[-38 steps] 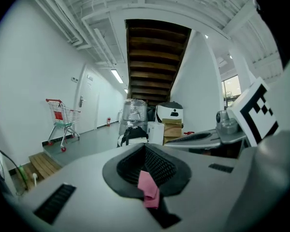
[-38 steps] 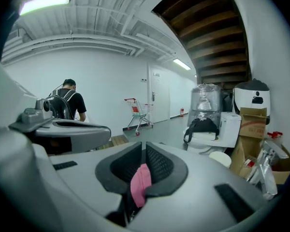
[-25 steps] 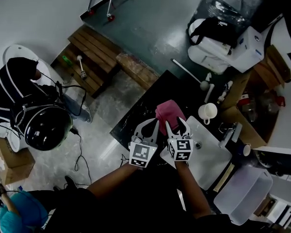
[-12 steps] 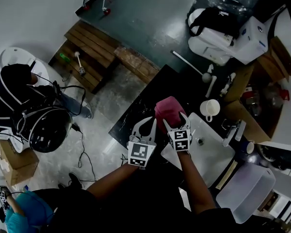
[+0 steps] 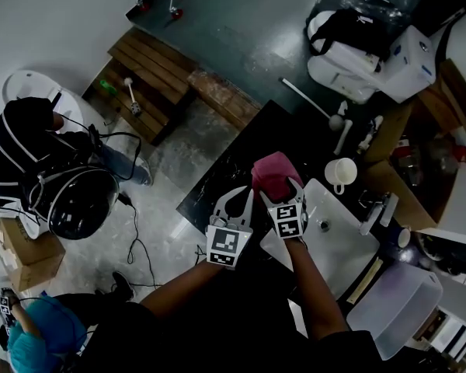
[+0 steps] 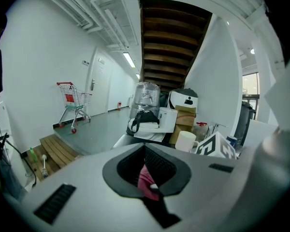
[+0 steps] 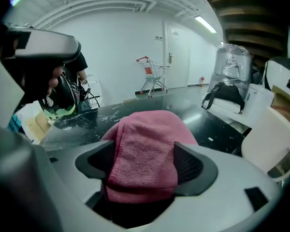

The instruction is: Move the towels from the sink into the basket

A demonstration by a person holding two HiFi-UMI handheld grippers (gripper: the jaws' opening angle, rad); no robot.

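Gripping state, right tool (image 7: 142, 167): not clamping. The jaws stand wide apart and have just been opening. The pink towel (image 7: 145, 139) bulks up between them, with a gap showing at the left pad.
Left tool (image 6: 146, 178): jaws drawn together, nothing clamped. A thin strip of pink shows through the slit between the dark pads.
Towel place: bunched in a mound on the dark worktop (image 5: 231, 169), out of the white sink (image 5: 343, 249) and just beside its left edge in the head view.
Tool positions: side by side just below the towel in the head view, marker cubes toward the person. The right tool's jaws straddle the towel's near side. The left tool's tip is near the towel's left edge; contact cannot be told.
Arms: both forearms come in from the bottom edge of the head view.
Mug (image 5: 338, 176): white, upright, at the sink's far corner; near the towel but apart from it.
Tap (image 5: 371, 212): on the sink's right side.
Floor, left of worktop: wooden pallet (image 5: 151, 68) lying flat. Further left is a person (image 5: 23, 138) in a dark striped top, with a black helmet (image 5: 78, 202) just beside.
Background, left gripper view: shopping trolley (image 6: 73, 100) with a red handle standing by the far wall.
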